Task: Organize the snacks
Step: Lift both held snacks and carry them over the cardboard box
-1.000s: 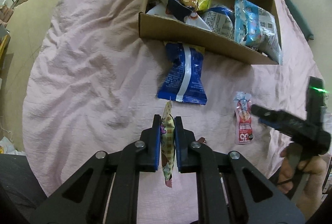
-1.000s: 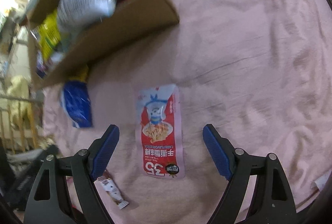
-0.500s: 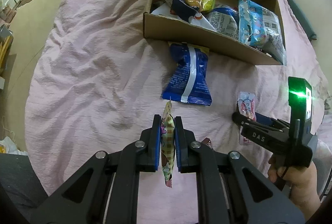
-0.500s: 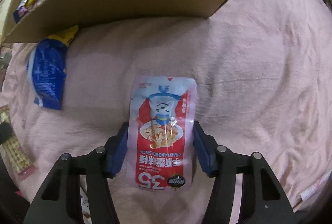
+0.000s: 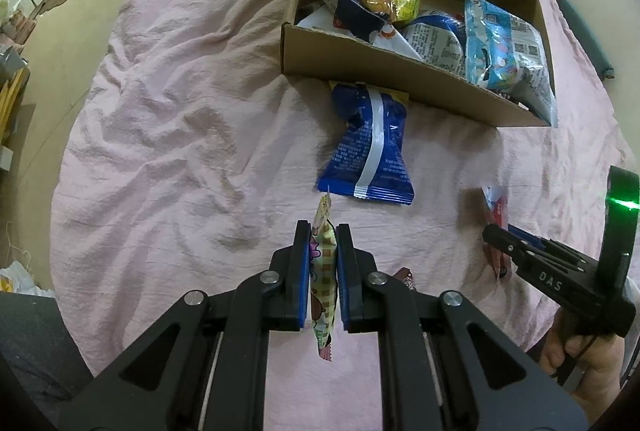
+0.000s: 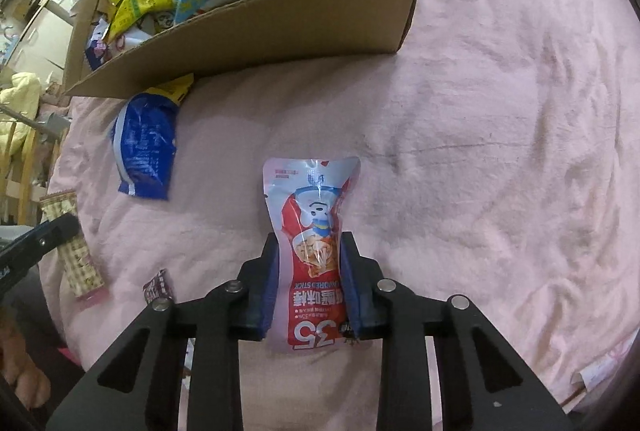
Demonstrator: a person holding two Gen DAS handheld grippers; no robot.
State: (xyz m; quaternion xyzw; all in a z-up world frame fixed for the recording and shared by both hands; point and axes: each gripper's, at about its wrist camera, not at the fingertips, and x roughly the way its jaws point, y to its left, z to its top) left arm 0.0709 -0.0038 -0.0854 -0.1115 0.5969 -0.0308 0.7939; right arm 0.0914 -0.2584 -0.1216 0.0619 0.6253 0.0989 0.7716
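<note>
Two claws grip snacks: the left claw pinches a checked packet, while the right claw, jaws just closing, squeezes the red pouch at frame centre; its slick, buckled film could slip before reaching the cardboard box.

Red pouch: "35", "…VORED STICK", both upside down. Right gripper body: "DAS". Other packs unreadable.

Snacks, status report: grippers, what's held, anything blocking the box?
Left gripper shut on checked packet. Right gripper, just closing, pinches red pouch. Blue bag lies against box; nothing over its open top.
</note>
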